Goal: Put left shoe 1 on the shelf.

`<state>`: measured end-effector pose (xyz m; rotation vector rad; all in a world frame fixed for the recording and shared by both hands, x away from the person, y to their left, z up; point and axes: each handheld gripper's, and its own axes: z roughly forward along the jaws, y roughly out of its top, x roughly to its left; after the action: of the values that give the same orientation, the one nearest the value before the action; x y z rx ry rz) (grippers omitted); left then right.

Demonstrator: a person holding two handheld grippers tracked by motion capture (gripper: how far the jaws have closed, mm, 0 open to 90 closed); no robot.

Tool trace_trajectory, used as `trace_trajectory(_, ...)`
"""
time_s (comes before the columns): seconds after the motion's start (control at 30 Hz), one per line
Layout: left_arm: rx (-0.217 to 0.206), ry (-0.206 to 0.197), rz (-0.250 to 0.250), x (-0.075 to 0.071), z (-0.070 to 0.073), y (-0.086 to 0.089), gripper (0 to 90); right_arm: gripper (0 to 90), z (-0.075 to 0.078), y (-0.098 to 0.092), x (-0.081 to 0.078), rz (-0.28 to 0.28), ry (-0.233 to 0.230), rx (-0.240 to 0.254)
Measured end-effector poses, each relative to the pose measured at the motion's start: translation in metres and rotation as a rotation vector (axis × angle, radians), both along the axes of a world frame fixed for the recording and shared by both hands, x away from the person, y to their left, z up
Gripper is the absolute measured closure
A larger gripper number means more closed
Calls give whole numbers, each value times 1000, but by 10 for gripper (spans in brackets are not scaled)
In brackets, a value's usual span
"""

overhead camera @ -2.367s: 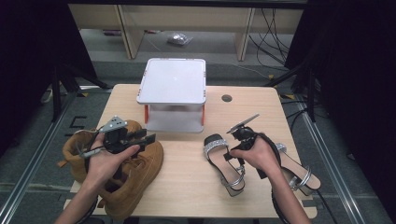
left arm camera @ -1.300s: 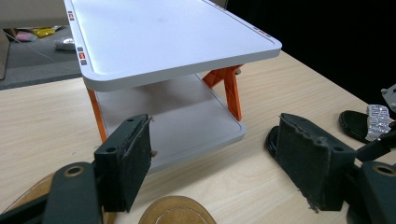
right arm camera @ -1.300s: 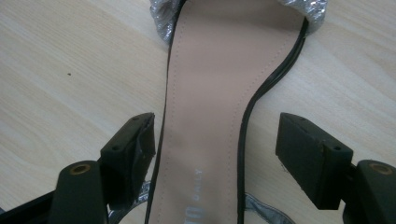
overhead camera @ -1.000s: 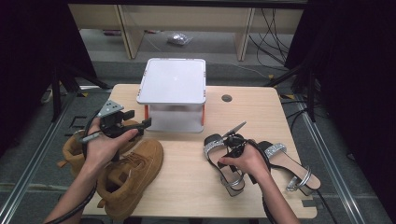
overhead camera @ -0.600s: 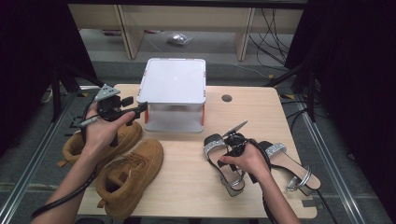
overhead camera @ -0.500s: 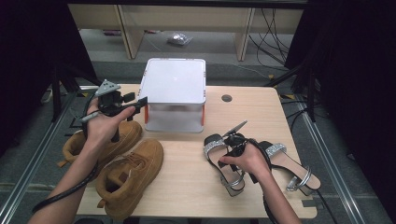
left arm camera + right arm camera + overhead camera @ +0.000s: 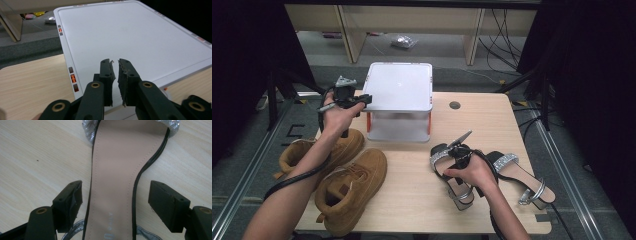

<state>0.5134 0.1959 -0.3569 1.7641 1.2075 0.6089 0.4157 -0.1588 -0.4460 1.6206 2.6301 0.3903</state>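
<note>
- Table [image 7: 422,210]: light wood top carrying everything in play. It gives firm, level support, and a shoe could be slid along it.
- White box [image 7: 399,87]: sits at the middle of the table's far edge, on a base with orange corner posts. The lid is flat, rigid and smooth, and would offer little friction to a pad laid on it.
- Tan boots [image 7: 354,187]: a pair at the table's near-left corner, the outer one overhanging the left edge. Judged bulky and fairly heavy, with soft suede uppers; the padded collar looks like the best hold.
- Sandals: a black pair with silver straps toward the near-right of the table. The left sandal [image 7: 454,175] lies under the right hand; the other sandal [image 7: 522,175] lies just beside it toward the right edge. Judged light, with a stiff sole, thin straps that flex and could snag, and a smooth insole that may slip. The sole edges at the waist look like the safest hold.
- Left gripper [image 7: 114,71]: raised at the box's left rim, with its jaws having just closed. They are all but together over the lid, with nothing between them.
- Right gripper [image 7: 115,197]: jaws well apart, straddling the left sandal's insole [image 7: 113,182], with neither pad visibly pressing on it.
</note>
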Motion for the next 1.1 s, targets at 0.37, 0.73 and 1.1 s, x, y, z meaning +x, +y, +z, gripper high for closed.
trace_trajectory(0.37, 40, -7, 29, 7, -16, 0, 872, 290, -4, -9, 2, 24, 17, 23)
trace_trajectory(0.73, 33, 7, 45, 8, -15, -2, 889, 290, -7, 7, 7, 49, 97, -11)
trace_trajectory(1.1, 35, 5, 47, 7, -15, -3, 890, 412, -23, 13, 7, 46, 144, -74)
